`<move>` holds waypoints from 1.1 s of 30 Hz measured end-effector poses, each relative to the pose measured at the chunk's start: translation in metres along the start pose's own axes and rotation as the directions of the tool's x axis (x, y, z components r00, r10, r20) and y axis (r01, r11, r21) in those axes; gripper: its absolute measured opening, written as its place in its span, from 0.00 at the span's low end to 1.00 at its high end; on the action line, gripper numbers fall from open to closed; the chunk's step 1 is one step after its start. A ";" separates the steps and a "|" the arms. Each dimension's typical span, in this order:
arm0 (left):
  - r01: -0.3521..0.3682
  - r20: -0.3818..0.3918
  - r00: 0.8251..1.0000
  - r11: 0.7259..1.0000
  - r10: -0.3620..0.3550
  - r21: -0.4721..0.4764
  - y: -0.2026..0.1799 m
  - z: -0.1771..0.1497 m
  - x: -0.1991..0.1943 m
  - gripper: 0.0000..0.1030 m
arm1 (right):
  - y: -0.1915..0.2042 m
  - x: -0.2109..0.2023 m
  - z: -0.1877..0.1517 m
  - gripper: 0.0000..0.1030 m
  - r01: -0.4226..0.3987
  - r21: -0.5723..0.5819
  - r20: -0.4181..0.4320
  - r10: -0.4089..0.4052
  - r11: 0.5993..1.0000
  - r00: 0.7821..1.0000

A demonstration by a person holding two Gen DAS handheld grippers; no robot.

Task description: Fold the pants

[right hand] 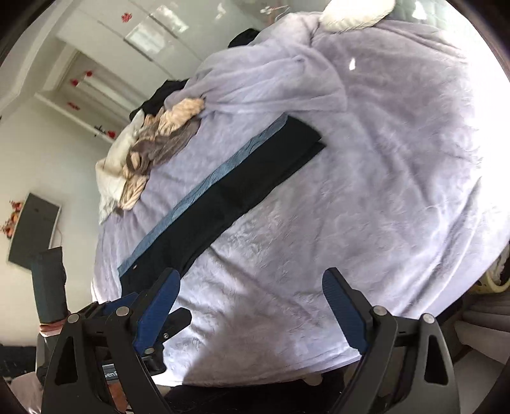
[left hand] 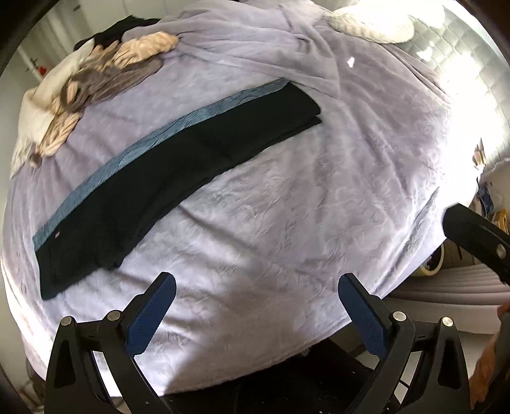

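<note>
We hold both claws over the near edge of the bed (left hand: 287,197), above its lilac plush blanket (left hand: 366,143). The left claw (left hand: 256,280) has its blue pads spread wide apart with nothing between them, and the right claw (right hand: 251,277) is just as wide apart and empty.

The pants (left hand: 153,191) lie flat on the blanket as a long dark strip, laid leg on leg, running from the near left corner diagonally toward the middle of the bed. A blue band (left hand: 159,140) runs along their far long edge. Their near end sits close to the bed's left edge; the far end stops about mid-bed, the two layers slightly offset there.

Between the pants and the near edge stretches a broad bare sweep of blanket (mostly in bright sunlight), and the same holds to the right of them.

Beyond the pants, well apart from them, a heap of beige and grey clothes (left hand: 95,73) sits at the far left, with something black behind it. A bunched fold of the blanket rises just past the pants' far end, and a white pillow (left hand: 373,22) lies at the far edge.

In the right wrist view the left claw (right hand: 165,321) shows just beside the right one, near the pants (right hand: 223,197).
</note>
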State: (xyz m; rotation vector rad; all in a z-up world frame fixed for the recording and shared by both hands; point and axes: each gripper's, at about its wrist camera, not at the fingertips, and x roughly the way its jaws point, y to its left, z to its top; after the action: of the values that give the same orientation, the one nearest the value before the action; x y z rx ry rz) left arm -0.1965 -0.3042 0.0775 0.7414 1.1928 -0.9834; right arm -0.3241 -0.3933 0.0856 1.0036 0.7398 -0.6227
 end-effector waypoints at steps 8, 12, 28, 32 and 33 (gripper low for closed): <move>0.000 0.002 1.000 0.996 0.000 0.089 -0.013 0.024 0.024 0.99 | -0.009 -0.012 -0.010 0.90 0.073 0.040 0.035 -0.074 0.997 0.997; 0.025 0.003 1.000 0.991 -0.025 0.133 -0.012 0.026 0.027 0.99 | -0.012 -0.011 -0.019 0.90 0.102 0.089 0.037 -0.106 0.991 0.994; 0.158 0.006 0.986 0.960 -0.164 0.229 -0.012 0.037 0.031 0.99 | 0.003 -0.027 -0.028 0.90 0.235 0.184 0.060 -0.250 0.954 0.966; 0.166 0.006 0.985 0.966 -0.170 0.198 0.008 0.035 0.035 0.99 | 0.014 -0.022 -0.021 0.90 0.259 0.163 0.050 -0.270 0.952 0.961; 0.164 0.011 0.986 0.969 -0.168 0.187 0.015 0.034 0.035 0.99 | 0.017 -0.020 -0.018 0.90 0.260 0.156 0.046 -0.270 0.953 0.962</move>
State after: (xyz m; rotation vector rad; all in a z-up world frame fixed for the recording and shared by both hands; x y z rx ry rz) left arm -0.1662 -0.3360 0.0512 0.7816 1.1642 -1.2535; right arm -0.3281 -0.3683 0.1037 1.0222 0.7844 -0.9525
